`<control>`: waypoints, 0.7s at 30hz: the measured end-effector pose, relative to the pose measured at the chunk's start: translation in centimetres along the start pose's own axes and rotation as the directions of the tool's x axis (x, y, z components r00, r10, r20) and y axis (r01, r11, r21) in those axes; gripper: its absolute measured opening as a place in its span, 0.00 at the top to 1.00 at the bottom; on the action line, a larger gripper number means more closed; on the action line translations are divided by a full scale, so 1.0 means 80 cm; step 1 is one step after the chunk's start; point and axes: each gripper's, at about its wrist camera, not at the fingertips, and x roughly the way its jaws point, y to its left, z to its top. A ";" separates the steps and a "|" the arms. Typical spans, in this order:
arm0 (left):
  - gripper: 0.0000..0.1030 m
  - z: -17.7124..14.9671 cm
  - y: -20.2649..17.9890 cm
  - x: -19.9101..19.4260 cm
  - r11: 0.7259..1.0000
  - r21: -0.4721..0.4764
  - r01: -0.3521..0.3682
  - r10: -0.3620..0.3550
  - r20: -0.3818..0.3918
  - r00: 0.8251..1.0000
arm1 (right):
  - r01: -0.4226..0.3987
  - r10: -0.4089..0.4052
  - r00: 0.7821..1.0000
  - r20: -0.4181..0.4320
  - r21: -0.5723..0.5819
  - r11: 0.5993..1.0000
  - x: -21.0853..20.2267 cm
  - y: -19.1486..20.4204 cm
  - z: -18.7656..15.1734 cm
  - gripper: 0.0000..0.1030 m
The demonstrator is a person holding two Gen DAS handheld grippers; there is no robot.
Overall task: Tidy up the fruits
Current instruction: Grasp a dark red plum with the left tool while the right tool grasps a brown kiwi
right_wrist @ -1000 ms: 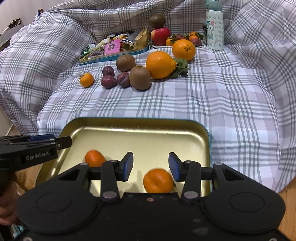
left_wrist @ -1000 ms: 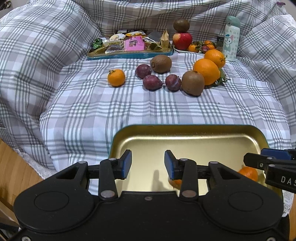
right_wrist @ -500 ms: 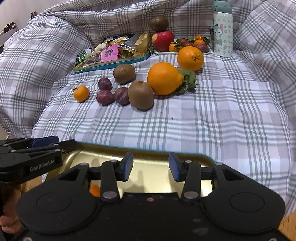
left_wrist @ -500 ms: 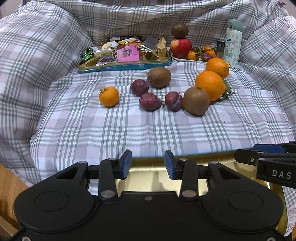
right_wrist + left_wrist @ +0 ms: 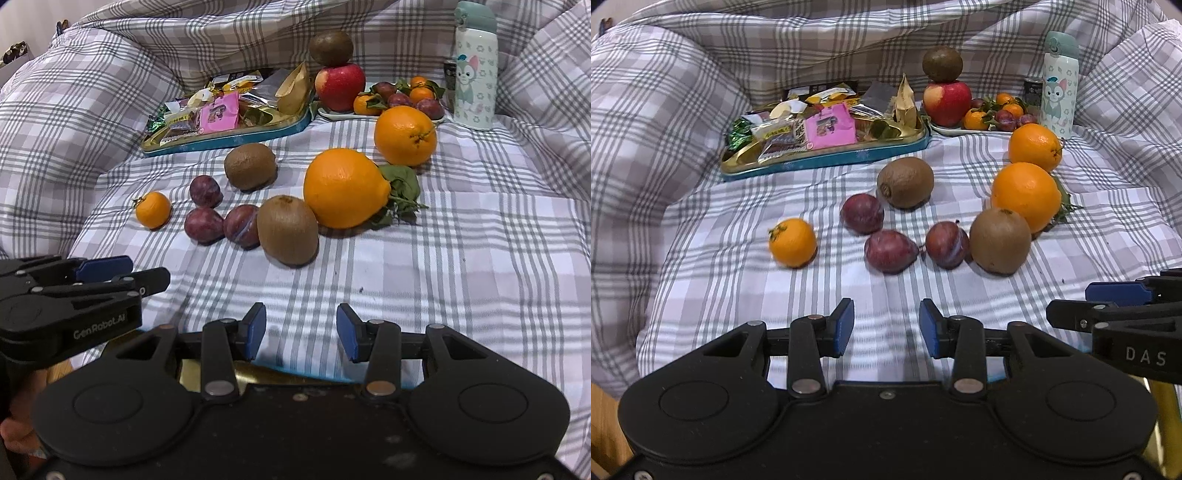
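hovering over the checked cloth (image 5: pixel 886 291), the left gripper (image 5: pixel 886 325) and right gripper (image 5: pixel 301 330) both stand parted with nothing between the pads. loose fruit lies ahead on the cloth: a small mandarin (image 5: pixel 792 242), three plums (image 5: pixel 891 251), two kiwis (image 5: pixel 999 240) and two oranges (image 5: pixel 1026 196), the nearer kiwi hiding part of one orange. only a sliver of the gold tray (image 5: pixel 266 374) shows, behind the right gripper's body. the far plate (image 5: pixel 347 115) of fruit is partly blocked by an apple (image 5: pixel 340 86).
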 end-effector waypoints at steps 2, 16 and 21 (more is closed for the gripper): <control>0.54 0.007 0.003 0.010 1.000 0.005 0.004 -0.004 -0.008 1.000 | -0.002 0.002 1.000 -0.002 -0.001 1.000 0.006 -0.001 0.006 0.55; 0.54 0.026 0.014 0.064 0.993 0.120 0.006 -0.003 -0.028 1.000 | -0.005 0.005 1.000 -0.020 -0.003 1.000 0.046 -0.005 0.036 0.55; 0.54 0.025 0.006 0.073 0.978 0.204 0.036 -0.033 -0.020 0.999 | -0.007 0.007 1.000 -0.025 -0.004 1.000 0.055 -0.004 0.040 0.55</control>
